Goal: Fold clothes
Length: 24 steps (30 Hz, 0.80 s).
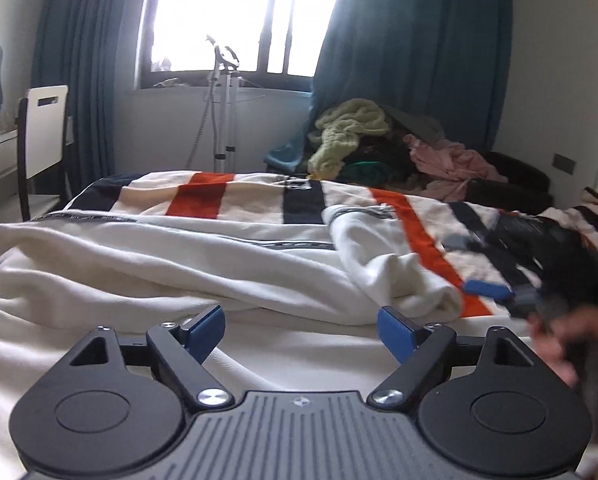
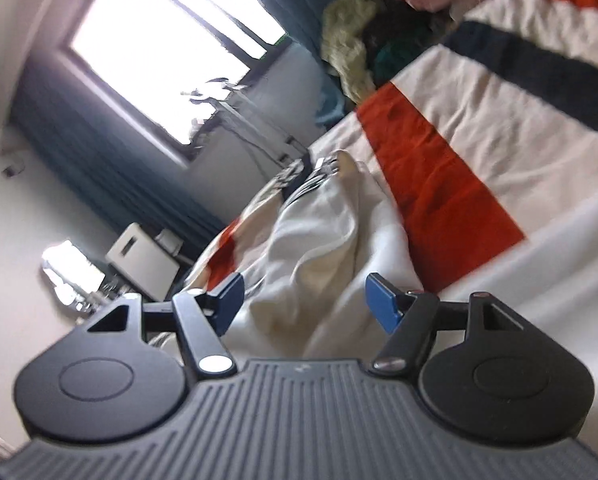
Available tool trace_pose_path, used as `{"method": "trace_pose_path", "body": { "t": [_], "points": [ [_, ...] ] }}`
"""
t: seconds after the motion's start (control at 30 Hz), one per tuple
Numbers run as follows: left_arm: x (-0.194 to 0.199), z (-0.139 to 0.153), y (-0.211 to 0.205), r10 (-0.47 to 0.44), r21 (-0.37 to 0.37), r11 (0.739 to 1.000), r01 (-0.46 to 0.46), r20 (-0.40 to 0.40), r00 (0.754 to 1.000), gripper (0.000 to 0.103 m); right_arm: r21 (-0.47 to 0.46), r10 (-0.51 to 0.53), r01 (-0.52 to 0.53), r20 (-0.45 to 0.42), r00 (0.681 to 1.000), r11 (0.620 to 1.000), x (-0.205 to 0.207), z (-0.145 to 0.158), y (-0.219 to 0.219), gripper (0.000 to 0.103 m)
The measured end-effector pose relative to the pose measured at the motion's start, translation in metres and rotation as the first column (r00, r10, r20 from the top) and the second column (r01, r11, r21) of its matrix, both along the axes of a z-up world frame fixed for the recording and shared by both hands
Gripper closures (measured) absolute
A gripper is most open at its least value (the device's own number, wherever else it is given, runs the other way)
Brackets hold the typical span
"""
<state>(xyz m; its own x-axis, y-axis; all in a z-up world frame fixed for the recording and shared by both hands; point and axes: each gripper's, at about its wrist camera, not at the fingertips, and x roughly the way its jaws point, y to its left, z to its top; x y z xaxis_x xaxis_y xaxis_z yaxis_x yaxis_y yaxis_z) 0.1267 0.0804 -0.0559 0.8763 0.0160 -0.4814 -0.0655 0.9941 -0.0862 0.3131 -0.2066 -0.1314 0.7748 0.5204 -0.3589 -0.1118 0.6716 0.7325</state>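
A bed (image 1: pixel 227 196) covered by a blanket striped in cream, orange and navy was seen ahead of both grippers. A window (image 1: pixel 235 16) flanked by teal curtains (image 1: pixel 415 52) was seen far beyond the left gripper (image 1: pixel 301 330), with a pile of clothes (image 1: pixel 399 144) heaped at the far end of the bed, ahead and to the right of it. A white chair (image 1: pixel 45 132) was placed far ahead to its left, and a stand (image 1: pixel 225 112) was set under the window.

A cream garment (image 1: pixel 171 264) was spread over the blanket directly ahead of and beneath the left gripper, with a folded flap (image 1: pixel 383 264) laid over it ahead and slightly to the right. The left gripper's jaws were held wide apart above the cloth, and nothing was gripped between them.

The right gripper (image 2: pixel 303 300) was seen blurred in the left view, to the right of the left gripper, held by a hand (image 1: pixel 571 352). In its own tilted view the garment was seen just ahead of and below its blue pads (image 2: pixel 381 300). Its jaws were held well apart, and no cloth was pinched between them.
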Motion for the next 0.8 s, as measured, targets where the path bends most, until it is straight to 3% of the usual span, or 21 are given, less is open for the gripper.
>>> {"method": "trace_pose_path", "body": {
  "t": [0.03,0.13,0.17,0.2,0.23,0.27,0.33,0.4,0.57,0.7,0.8],
  "points": [
    [0.005,-0.003,0.005,0.009,-0.023,1.000,-0.009,-0.003,1.000,0.020,-0.020,-0.006,0.006,-0.011,1.000,1.000,0.018,-0.004,0.006,0.033],
    [0.016,-0.011,0.027,0.040,-0.145,0.989,-0.043,-0.017,0.999,0.020,-0.097,-0.010,0.000,-0.100,0.995,0.995,0.067,-0.022,0.024,0.053],
    [0.018,-0.013,0.033,0.044,-0.166,0.985,-0.045,-0.013,0.999,0.020,-0.111,-0.002,-0.012,-0.119,0.993,0.994,0.080,-0.027,0.029,0.055],
    [0.021,-0.016,0.035,0.050,-0.153,0.987,-0.052,-0.014,0.999,0.020,-0.131,0.014,-0.030,-0.121,0.993,0.991,0.088,-0.031,0.035,0.056],
    [0.025,-0.018,0.035,0.058,-0.133,0.989,-0.060,-0.018,0.998,0.020,-0.165,0.030,-0.049,-0.118,0.993,0.985,0.094,-0.033,0.041,0.065],
    [0.029,-0.021,0.036,0.065,-0.113,0.991,-0.067,-0.021,0.998,0.020,-0.203,0.046,-0.069,-0.115,0.992,0.977,0.097,-0.032,0.048,0.082],
    [0.034,-0.025,0.037,0.068,-0.134,0.988,-0.076,-0.057,0.996,0.020,-0.264,0.075,-0.095,-0.082,0.994,0.960,0.099,-0.024,0.053,0.092],
    [0.035,-0.025,0.036,0.056,-0.157,0.985,-0.067,-0.073,0.996,0.021,-0.279,0.090,-0.091,-0.019,0.996,0.956,0.094,-0.006,0.044,0.094],
    [0.032,-0.020,0.023,0.043,-0.103,0.993,-0.051,-0.082,0.996,0.020,-0.335,0.048,-0.024,0.065,0.997,0.942,0.088,0.045,-0.008,0.094],
    [0.027,-0.013,0.019,0.036,-0.131,0.990,-0.044,-0.069,0.997,0.020,-0.433,-0.030,0.080,0.120,0.992,0.898,0.087,0.076,-0.067,0.094],
    [0.025,-0.010,0.014,0.037,-0.106,0.993,-0.043,-0.054,0.998,0.020,-0.503,-0.140,0.190,0.136,0.981,0.843,0.089,0.085,-0.113,0.094]
  ]
}}
